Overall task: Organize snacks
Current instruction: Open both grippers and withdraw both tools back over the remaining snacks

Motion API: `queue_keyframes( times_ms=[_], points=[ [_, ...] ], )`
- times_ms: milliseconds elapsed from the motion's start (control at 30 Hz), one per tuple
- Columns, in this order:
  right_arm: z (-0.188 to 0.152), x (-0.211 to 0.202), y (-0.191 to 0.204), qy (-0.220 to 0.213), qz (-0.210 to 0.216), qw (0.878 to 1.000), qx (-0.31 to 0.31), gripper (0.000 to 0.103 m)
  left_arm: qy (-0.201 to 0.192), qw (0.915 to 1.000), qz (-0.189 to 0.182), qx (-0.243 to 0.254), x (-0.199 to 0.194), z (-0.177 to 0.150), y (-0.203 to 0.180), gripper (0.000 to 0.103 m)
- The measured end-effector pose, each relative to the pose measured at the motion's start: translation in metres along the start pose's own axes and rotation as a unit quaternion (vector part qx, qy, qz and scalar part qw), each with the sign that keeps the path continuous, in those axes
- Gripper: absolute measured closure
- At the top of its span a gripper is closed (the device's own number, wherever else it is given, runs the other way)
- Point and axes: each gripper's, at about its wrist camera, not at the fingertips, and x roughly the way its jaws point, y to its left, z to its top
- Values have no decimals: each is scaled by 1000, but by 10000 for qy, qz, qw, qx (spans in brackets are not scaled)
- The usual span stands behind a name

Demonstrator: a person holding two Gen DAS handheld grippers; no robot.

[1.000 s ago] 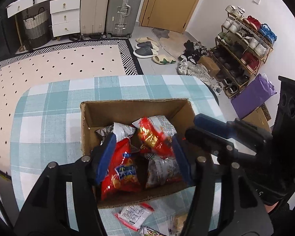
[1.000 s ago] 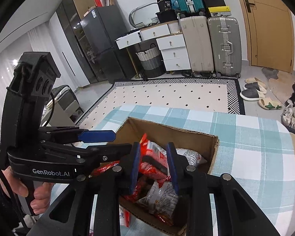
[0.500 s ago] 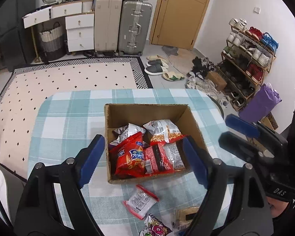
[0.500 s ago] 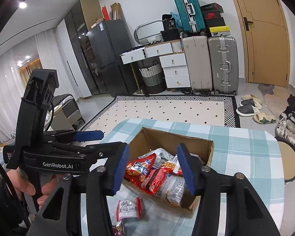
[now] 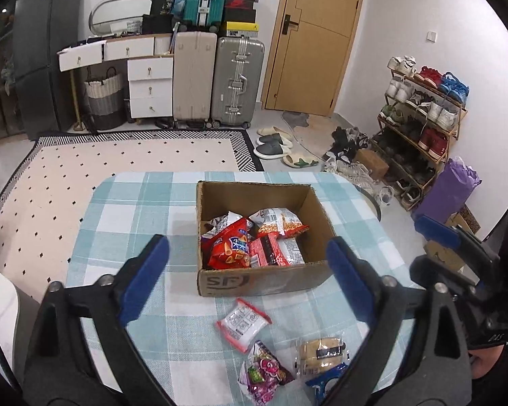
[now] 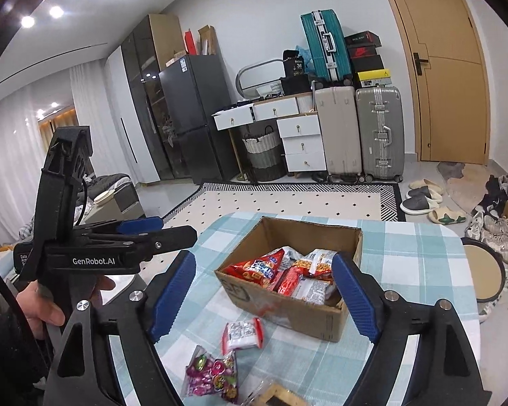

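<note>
A brown cardboard box [image 5: 260, 277] [image 6: 308, 314] stands on the checked table and holds several red and white snack packs [image 5: 250, 240] [image 6: 288, 270]. In front of it lie a white-and-red packet [image 5: 242, 324] [image 6: 242, 335], a purple candy bag [image 5: 264, 377] [image 6: 211, 377] and a clear-wrapped brown cake [image 5: 321, 355] [image 6: 277, 396]. My left gripper [image 5: 247, 277] is open and empty, held above and in front of the box. My right gripper [image 6: 264, 297] is open and empty, also above the near side of the box. The left gripper also shows at the left of the right wrist view [image 6: 139, 226].
The table [image 5: 135, 203] has a teal checked cloth and rounded corners. A blue-and-white wrapper [image 5: 325, 380] lies at its near edge. Beyond are a dotted rug [image 5: 118, 159], suitcases [image 5: 237, 81], drawers, a shoe rack [image 5: 420, 125] and a round stool [image 6: 484, 270].
Both grippers have pulled up and back from inside the box and opened wider. The snacks they were over now lie in the box, and the loose packs in front have come into view.
</note>
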Motion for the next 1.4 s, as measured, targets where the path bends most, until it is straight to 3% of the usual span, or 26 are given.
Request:
queue_keyframes(
  times_ms=[467,767,1000,1200,1400],
  points=[
    [-49,-75,39,-485,-28,9987,-162,2,-616,9975,347,-37,-82,-65,2,0],
    [-83,-93,40,-580,-6,9983,-52,1,-875,9947,535,53,-110,-94,-3,0],
    [-113,-87,31,-343,-34,9993,115,1,-826,9953,509,66,-110,-114,-10,0],
    [-144,-81,25,-195,-53,9990,393,1,-478,9979,414,-106,-92,-144,-1,0],
    [-176,-58,22,323,-95,9983,478,1,-337,9976,595,-88,-75,-176,9,0]
  ],
)
